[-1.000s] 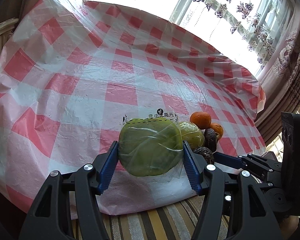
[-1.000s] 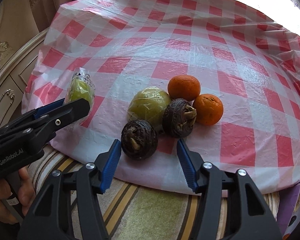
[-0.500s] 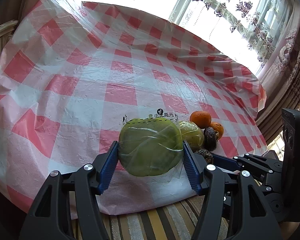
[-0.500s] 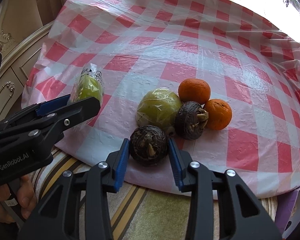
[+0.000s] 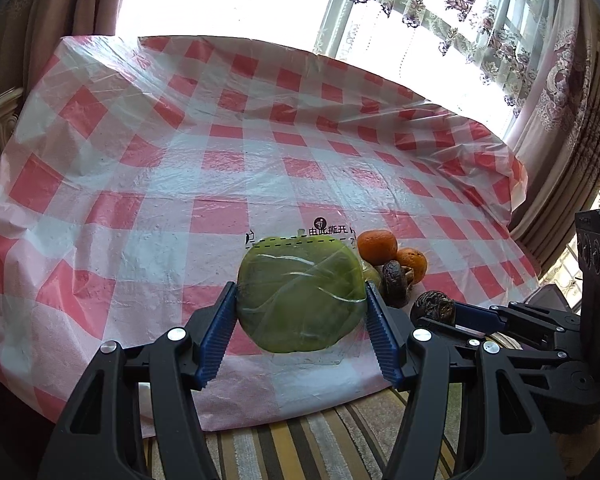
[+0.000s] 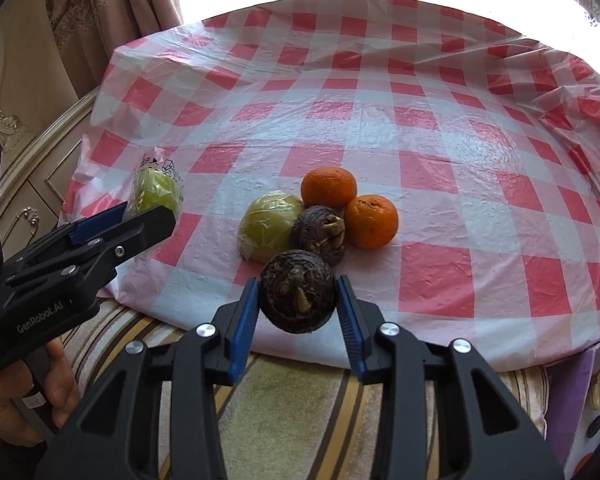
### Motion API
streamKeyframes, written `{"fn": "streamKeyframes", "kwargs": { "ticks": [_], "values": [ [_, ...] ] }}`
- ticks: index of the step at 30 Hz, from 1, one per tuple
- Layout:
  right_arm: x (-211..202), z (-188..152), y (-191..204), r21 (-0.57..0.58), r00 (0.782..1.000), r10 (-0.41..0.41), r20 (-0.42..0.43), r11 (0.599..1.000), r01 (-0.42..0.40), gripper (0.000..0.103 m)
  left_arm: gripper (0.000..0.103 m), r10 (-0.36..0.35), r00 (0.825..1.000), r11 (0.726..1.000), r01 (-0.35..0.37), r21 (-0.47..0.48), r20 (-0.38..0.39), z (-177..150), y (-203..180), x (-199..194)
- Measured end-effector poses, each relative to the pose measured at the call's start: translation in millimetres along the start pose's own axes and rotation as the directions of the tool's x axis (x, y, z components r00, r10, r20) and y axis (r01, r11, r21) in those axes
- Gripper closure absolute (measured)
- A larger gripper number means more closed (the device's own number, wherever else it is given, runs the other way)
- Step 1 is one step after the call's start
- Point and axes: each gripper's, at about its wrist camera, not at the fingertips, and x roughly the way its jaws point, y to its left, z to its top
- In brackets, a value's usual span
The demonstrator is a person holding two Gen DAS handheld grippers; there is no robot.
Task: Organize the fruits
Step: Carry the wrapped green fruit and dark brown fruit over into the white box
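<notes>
My left gripper (image 5: 300, 304) is shut on a green fruit in a clear plastic wrapper (image 5: 298, 294), held just above the near edge of the checked tablecloth (image 5: 180, 184). My right gripper (image 6: 298, 300) is shut on a dark brown wrinkled fruit (image 6: 297, 291), lifted off the cloth. On the table behind it lie a second wrapped green fruit (image 6: 268, 227), another dark brown fruit (image 6: 320, 233) and two oranges (image 6: 329, 187) (image 6: 371, 221), all touching. In the right wrist view the left gripper (image 6: 148, 216) with its wrapped green fruit (image 6: 154, 196) shows at the left.
The red-and-white cloth covers a round table, with a wide bare stretch beyond the fruit. A striped rug (image 6: 292, 408) lies under the near edge. Curtains (image 5: 560, 120) and a bright window stand behind. A cream cabinet (image 6: 24, 168) is at the left, and a purple box (image 6: 576, 400) at the right.
My right gripper has shut on the nearest dark brown fruit and lifted it off the cloth. My left gripper has risen a little with the wrapped green fruit.
</notes>
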Motion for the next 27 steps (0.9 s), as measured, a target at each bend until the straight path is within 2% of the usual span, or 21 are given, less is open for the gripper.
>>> {"fn": "streamKeyframes", "kwargs": {
  "ticks": [17,22,27],
  "values": [
    [-49.8,-25.8,-103.4,0.192,0.996,-0.075,0.054,0.979,0.063,0.064,0.044,-0.066,0.997,0.984,0.070,0.166,-0.028,14.3,-83.2,13.6],
    [-67.1,-39.7,-139.8,0.256,0.992,-0.110,0.062,0.962,0.091,0.064,0.044,-0.105,0.993,0.964,0.115,0.239,-0.054,14.1,-122.1,22.1],
    [-87.1,-56.4,-180.7,0.321,0.983,-0.169,0.065,0.937,0.140,0.064,0.044,-0.156,0.983,0.932,0.178,0.315,-0.096,7.2,-168.7,34.4]
  ]
}}
